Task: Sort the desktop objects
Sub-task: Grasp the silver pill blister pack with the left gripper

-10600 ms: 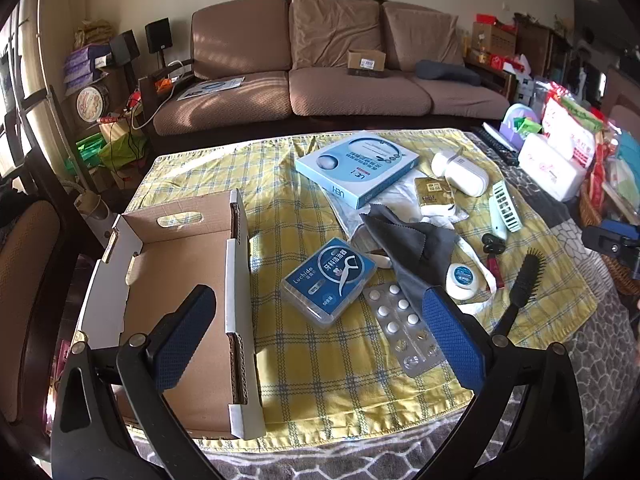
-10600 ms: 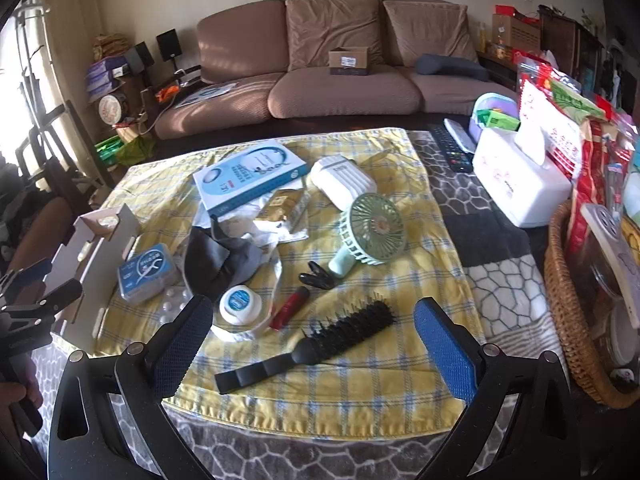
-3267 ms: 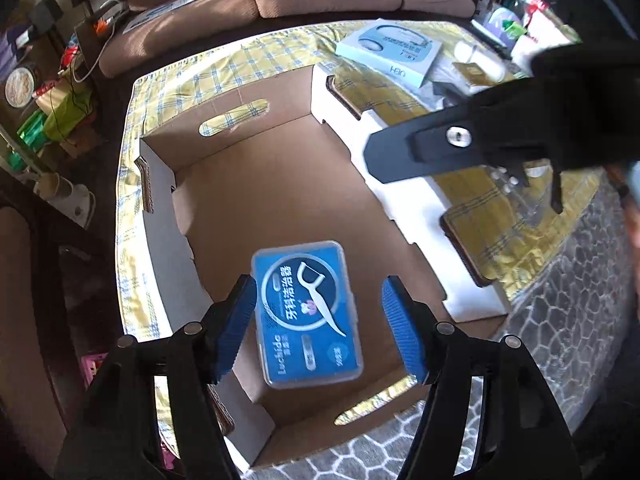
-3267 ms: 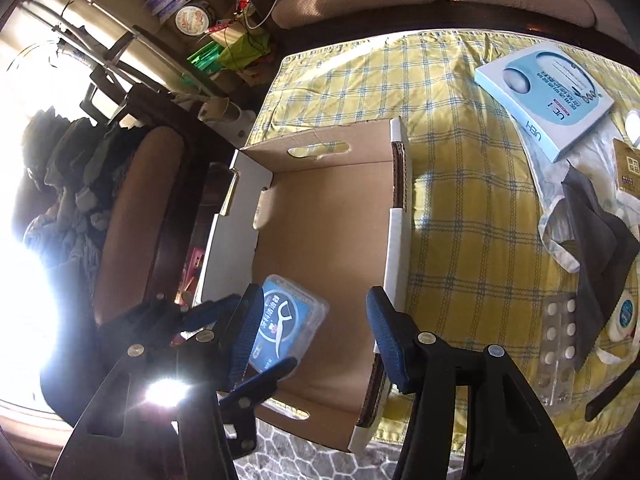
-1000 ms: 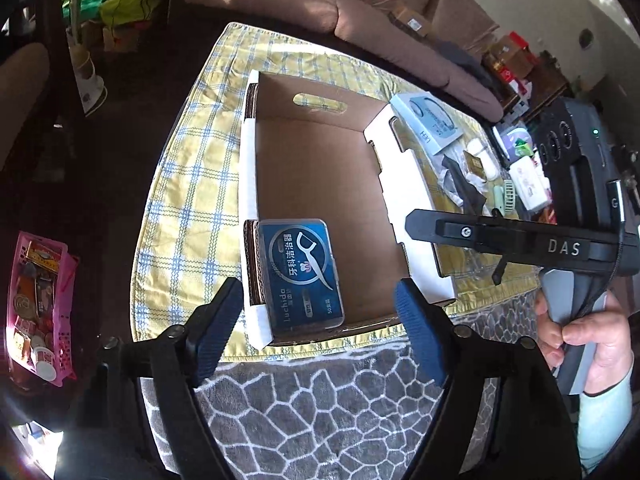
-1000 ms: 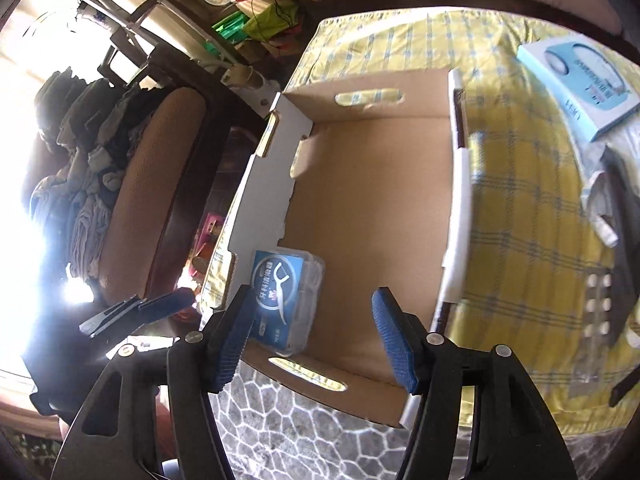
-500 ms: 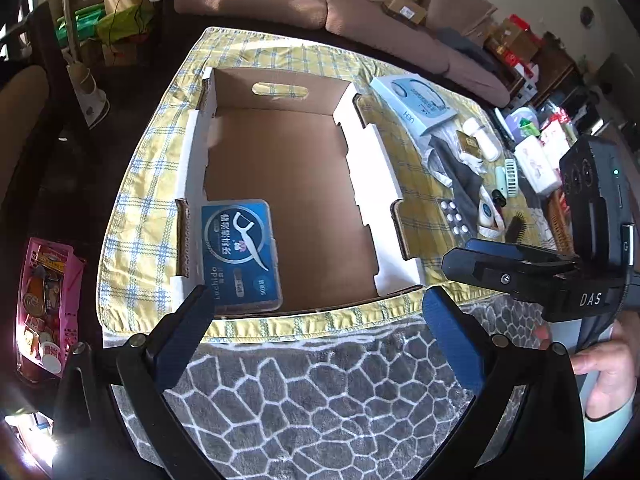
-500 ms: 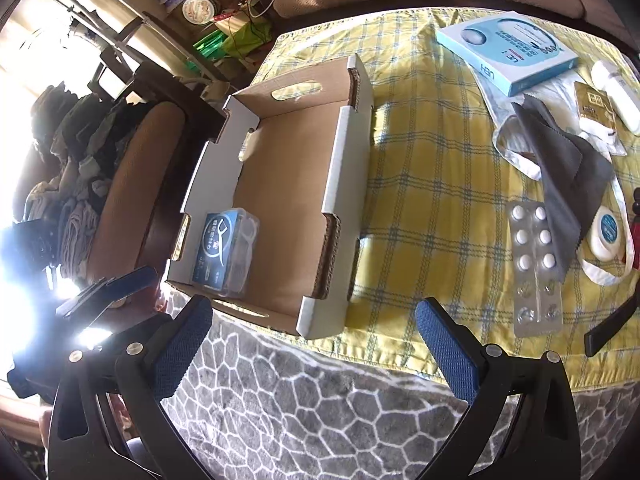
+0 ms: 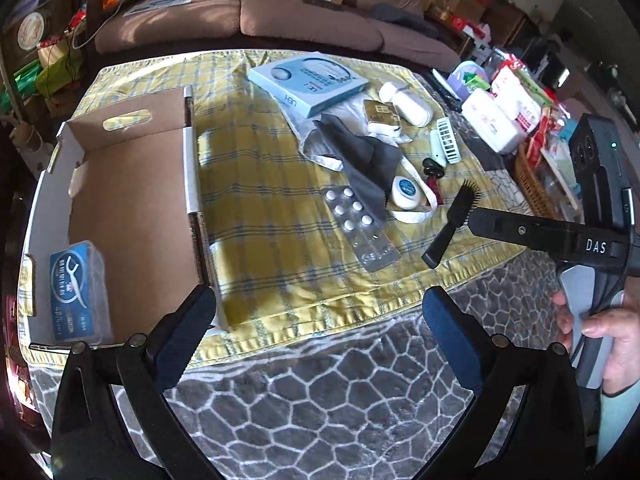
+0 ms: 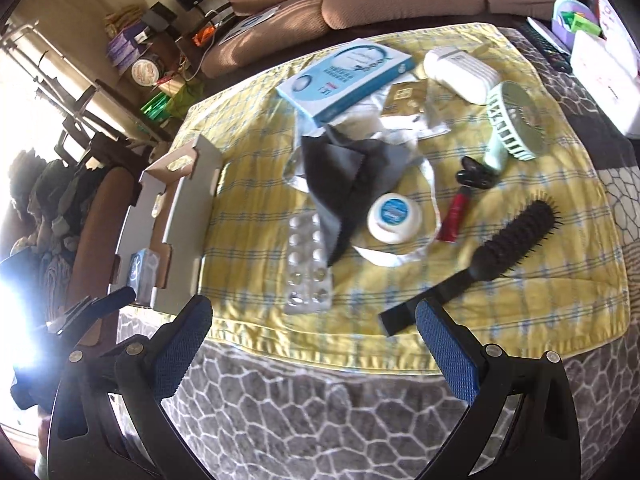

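Jaws on both tools stood at their widest, having just been opening, and nothing lay between either pair: the left gripper [image 9: 320, 320] hung over the grey patterned cover at the near table edge, and the right gripper [image 10: 314, 338] did likewise, a little to the right. Just beyond them ran the near hem of the yellow checked cloth [image 9: 276, 216]. On the left sat the cardboard box [image 9: 132, 200], open-topped, with the blue floss-pick case [image 9: 78, 292] already lying in its near left corner.

Nearest of the loose things were the blister pack [image 10: 308, 264] and the black hairbrush [image 10: 480, 264], the pack lying flat with one far corner seemingly tucked under the grey cloth [image 10: 340, 184], though blur made that uncertain. A good next grab would probably take the pack across its narrow width from the near end, pads low to the cloth, so the flat foil does not slide away.

Bare cloth between box and pack gave a clear lane to carry leftward; only the box's right wall would need clearing. Farther off, the round white tub [image 10: 394, 214], red tube [image 10: 456, 214], green fan [image 10: 516, 124] and blue flat box [image 10: 344, 76] crowded together, leaving little room for wide jaws.
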Motion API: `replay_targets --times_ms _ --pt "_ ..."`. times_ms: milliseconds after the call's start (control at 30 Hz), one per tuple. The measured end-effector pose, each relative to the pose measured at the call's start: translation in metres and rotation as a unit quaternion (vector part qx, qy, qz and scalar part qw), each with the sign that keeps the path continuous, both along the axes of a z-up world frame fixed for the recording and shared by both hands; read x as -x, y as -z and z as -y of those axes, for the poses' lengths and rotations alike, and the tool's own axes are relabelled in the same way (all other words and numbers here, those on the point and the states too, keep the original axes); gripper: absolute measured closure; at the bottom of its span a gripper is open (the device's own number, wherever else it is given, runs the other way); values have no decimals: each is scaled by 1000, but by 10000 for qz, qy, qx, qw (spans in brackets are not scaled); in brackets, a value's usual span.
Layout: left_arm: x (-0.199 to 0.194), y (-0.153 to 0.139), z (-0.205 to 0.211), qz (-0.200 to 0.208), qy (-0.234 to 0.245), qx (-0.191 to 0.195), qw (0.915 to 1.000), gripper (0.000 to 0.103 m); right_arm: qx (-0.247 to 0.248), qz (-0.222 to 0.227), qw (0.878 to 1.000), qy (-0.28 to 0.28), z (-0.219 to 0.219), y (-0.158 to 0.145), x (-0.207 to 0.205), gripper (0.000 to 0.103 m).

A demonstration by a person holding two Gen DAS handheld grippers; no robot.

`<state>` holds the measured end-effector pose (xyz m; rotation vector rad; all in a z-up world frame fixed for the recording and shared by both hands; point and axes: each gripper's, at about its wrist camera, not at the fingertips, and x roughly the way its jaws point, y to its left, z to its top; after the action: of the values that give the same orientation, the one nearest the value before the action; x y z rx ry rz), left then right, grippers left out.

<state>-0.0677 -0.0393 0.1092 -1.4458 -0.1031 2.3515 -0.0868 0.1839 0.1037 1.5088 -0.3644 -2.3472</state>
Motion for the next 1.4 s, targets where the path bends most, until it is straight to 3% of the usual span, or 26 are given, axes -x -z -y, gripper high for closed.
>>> replay_targets --times_ms 233,533,700,833,967,1267,1400 --pt "13 28 -56 -222 -46 492 9985 0 -227 -145 9992 307 -59 10 -7 0" --pt "43 72 -94 -2 -414 703 9967 4 -276 -310 9985 345 -83 28 -4 0" --pt "49 88 -113 38 -297 1005 9945 22 -123 -320 9984 439 -91 34 4 0" --pt "51 98 -119 51 -293 1214 9922 25 33 -290 9986 441 -93 37 8 1" --pt "49 94 -119 13 -206 1117 9935 48 146 -305 9985 435 -94 37 8 1" --pt "26 77 -86 120 -102 388 9991 56 453 -154 9984 315 -87 37 4 1" --pt "1 64 -68 -17 -42 262 9996 57 1204 170 9926 -14 -66 40 6 1"
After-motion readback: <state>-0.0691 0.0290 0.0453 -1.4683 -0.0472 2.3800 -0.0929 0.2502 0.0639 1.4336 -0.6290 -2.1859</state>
